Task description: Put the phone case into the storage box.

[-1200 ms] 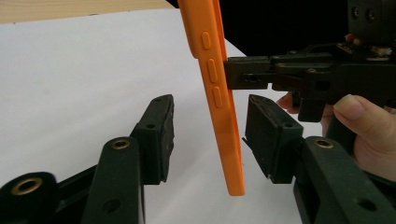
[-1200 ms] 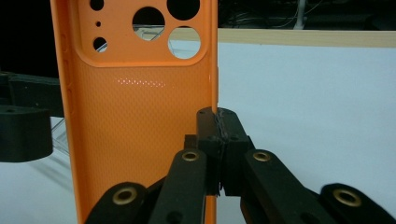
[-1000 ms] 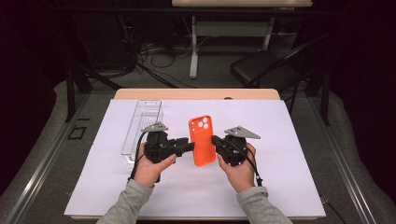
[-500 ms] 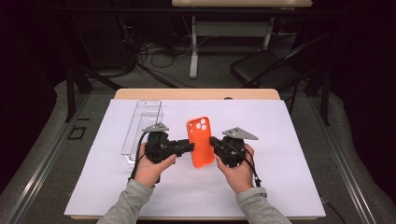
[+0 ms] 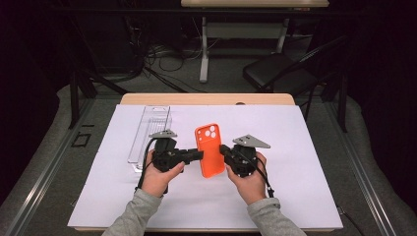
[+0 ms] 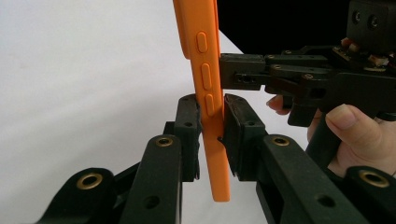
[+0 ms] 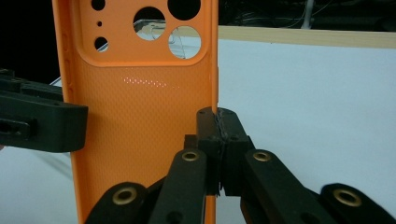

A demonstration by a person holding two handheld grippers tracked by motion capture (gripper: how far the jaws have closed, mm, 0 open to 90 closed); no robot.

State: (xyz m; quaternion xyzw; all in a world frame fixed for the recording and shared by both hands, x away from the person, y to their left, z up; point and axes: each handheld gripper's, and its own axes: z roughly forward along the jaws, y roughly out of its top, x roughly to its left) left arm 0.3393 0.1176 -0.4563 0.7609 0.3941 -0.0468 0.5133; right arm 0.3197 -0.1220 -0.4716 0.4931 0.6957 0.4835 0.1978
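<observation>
An orange phone case (image 5: 210, 150) with round camera holes is held just above the white sheet, between the two hands. My left gripper (image 5: 199, 155) is shut on its left long edge, and the jaws pinch the button side of the case (image 6: 205, 70) at my left gripper (image 6: 210, 100). My right gripper (image 5: 222, 150) is shut on the opposite edge. In the right gripper view the case (image 7: 140, 107) shows its textured inner face, with my right gripper (image 7: 217, 114) clamped on its rim. The other gripper reaches in from the side in each gripper view.
A clear plastic tray (image 5: 150, 130) lies on the white sheet (image 5: 305, 162) to the left and behind the left hand. The wooden table edge (image 5: 206, 99) runs along the far side. A dark chair (image 5: 275, 73) and cables stand on the floor beyond.
Both hands and the orange case have shifted slightly to the left. Both grippers have stayed shut on it.
</observation>
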